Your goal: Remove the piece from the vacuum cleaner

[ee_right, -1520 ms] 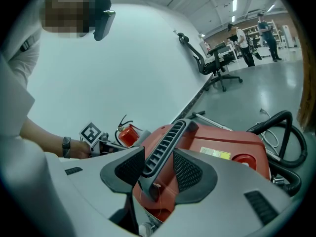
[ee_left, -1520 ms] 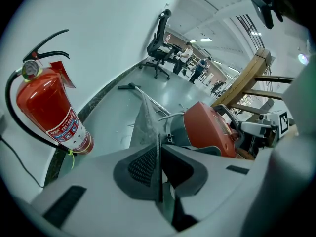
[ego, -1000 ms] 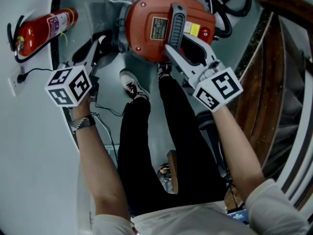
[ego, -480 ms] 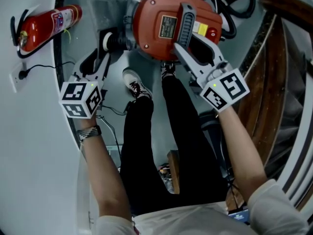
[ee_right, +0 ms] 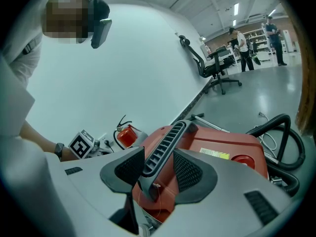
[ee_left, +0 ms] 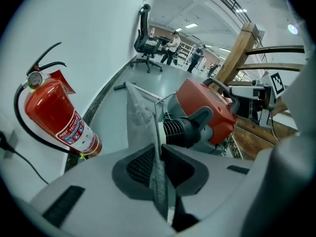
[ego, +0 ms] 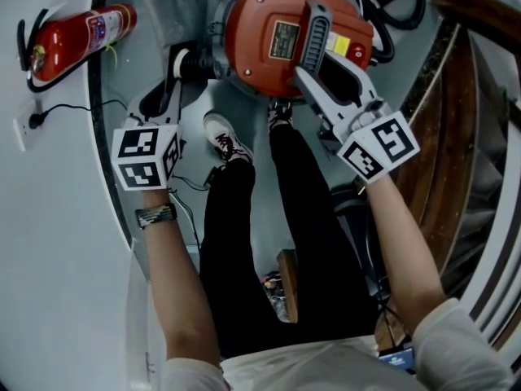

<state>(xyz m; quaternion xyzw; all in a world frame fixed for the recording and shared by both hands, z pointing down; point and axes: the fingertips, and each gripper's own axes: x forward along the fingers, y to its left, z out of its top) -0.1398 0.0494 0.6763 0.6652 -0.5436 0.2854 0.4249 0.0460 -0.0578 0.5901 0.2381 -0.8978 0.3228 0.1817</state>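
Grip: left gripper [ee_left: 158,166], jaws just closing, pinches the grey fabric piece [ee_left: 140,113] beside the hose port [ee_left: 180,130] of the vacuum cleaner [ego: 259,49]. Right gripper [ee_right: 158,174] clamps its handle [ee_right: 166,141]; brace there, pull straight outward.

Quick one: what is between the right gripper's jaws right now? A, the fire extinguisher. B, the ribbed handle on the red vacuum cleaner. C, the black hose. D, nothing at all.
B: in the right gripper view, the right gripper has its jaws closed on either side of the ribbed handle on top of the red vacuum cleaner.
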